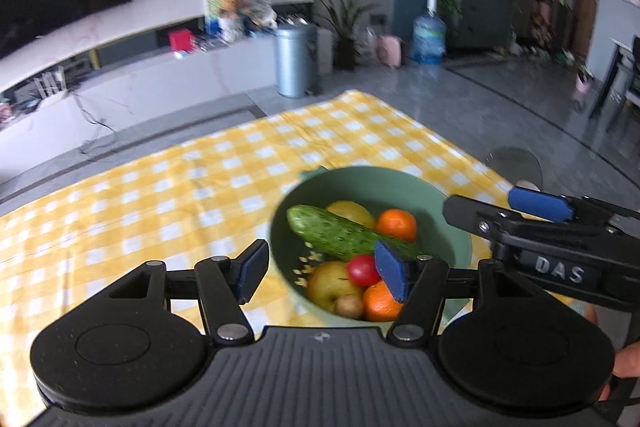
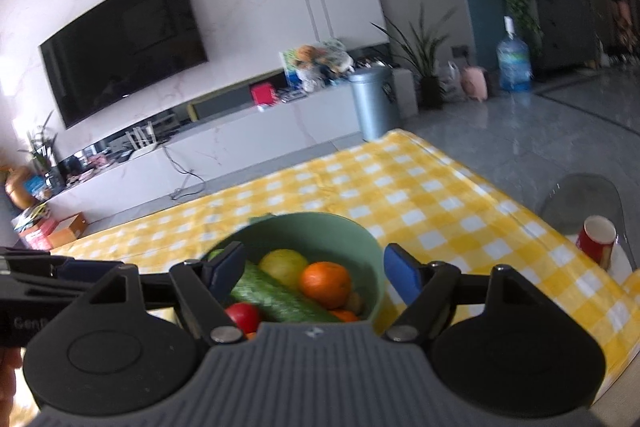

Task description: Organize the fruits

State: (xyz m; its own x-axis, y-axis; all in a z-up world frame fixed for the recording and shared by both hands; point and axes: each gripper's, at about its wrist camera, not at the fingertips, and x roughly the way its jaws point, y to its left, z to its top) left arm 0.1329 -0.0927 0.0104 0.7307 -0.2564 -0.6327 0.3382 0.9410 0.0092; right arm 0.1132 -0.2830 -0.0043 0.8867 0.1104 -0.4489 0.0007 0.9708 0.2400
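Note:
A green bowl point(image 1: 400, 183) sits on the yellow checked tablecloth point(image 1: 160, 195). It holds a cucumber point(image 1: 340, 233), a lemon point(image 1: 352, 213), two oranges point(image 1: 397, 225), a red tomato point(image 1: 362, 269), a pear point(image 1: 326, 283) and a small brown fruit point(image 1: 349, 305). My left gripper point(image 1: 322, 269) is open and empty above the bowl's near left side. My right gripper point(image 2: 316, 271) is open and empty over the same bowl point(image 2: 340, 227), above the cucumber point(image 2: 276, 297) and an orange point(image 2: 325, 283). The right gripper also shows in the left wrist view point(image 1: 540, 205).
A red cup point(image 2: 597, 239) stands at the table's right edge beside a glass side table point(image 2: 580, 199). Beyond the table's far edge are a grey bin point(image 2: 374, 103), a TV cabinet point(image 2: 200, 143) and open floor point(image 1: 480, 107).

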